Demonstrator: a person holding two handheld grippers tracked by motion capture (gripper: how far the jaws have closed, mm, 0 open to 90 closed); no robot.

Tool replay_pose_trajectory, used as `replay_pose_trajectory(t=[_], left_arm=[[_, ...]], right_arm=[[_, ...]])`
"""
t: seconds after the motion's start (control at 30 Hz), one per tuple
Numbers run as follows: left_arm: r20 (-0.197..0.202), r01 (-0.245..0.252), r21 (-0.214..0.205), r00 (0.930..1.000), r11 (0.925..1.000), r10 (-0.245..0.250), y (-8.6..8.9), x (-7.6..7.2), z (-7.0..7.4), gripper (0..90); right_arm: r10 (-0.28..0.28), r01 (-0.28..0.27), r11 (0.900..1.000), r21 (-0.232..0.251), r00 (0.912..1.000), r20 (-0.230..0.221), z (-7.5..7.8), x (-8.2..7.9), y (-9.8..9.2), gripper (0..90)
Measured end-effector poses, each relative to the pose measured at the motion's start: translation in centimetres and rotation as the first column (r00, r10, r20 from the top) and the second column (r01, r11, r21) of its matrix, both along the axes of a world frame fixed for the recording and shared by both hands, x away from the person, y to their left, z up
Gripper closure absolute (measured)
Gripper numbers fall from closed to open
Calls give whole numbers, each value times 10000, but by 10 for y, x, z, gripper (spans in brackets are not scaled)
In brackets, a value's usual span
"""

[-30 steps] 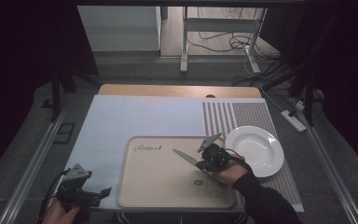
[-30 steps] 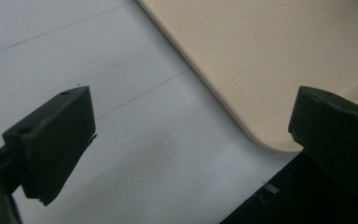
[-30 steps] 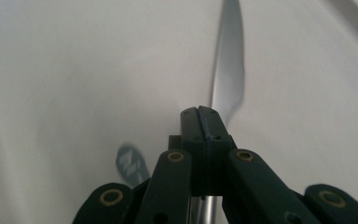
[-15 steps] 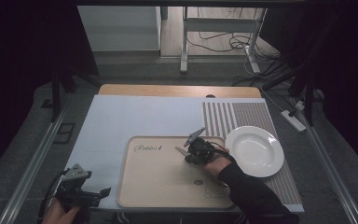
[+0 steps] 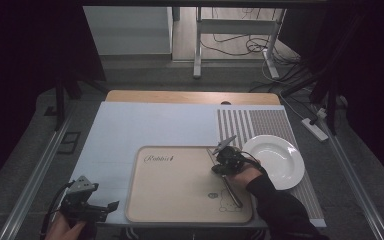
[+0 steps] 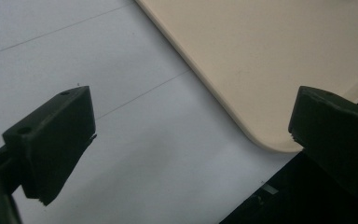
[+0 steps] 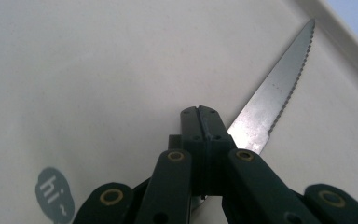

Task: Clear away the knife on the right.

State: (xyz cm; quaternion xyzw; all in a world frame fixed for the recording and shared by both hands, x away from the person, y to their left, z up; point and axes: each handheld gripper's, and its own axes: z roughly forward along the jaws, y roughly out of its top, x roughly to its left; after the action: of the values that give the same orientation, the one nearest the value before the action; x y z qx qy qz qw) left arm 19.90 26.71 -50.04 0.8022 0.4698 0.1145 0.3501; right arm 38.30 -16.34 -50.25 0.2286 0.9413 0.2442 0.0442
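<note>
Right gripper [image 7: 204,119] has its jaws pressed together on a serrated table knife [image 7: 275,93], pinching it near where blade meets handle. From the high view I see this gripper [image 5: 219,161] over the right side of a beige tray [image 5: 180,200], with the knife [image 5: 228,186] running from the tray's far right edge toward its near right corner, its handle low over a small bear drawing. A white plate [image 5: 280,162] sits just beside the tray on a striped mat [image 5: 260,125].

Left gripper [image 6: 186,140] has its jaws spread wide with nothing between them, and it hangs over the pale blue surface [image 6: 74,56] by the tray's near left corner [image 6: 270,140]; I see it [image 5: 111,206] there from above too.

My worry is the grip. The jaws pinch a thin, smooth piece of metal off its balance point, so the knife could pivot or slide out and clatter onto the tray. If I swing right carelessly, the handle could knock the plate's rim. The blade's tip also lies close to the tray's raised edge and could catch there.
</note>
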Motion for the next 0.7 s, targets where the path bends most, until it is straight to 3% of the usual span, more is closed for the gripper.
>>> replay_pose_trajectory(t=[0.3,0.7], left_arm=[[-4,-8,46,10000,10000,8,-1,0,0,17],[-8,-35,82,10000,10000,35,-1,0,0,19]], right_arm=[[-587,587,9983,0,9982,-139,2,-6,-27,900],[-1051,1050,9942,-219,9945,0,4,-10,-47,900]])
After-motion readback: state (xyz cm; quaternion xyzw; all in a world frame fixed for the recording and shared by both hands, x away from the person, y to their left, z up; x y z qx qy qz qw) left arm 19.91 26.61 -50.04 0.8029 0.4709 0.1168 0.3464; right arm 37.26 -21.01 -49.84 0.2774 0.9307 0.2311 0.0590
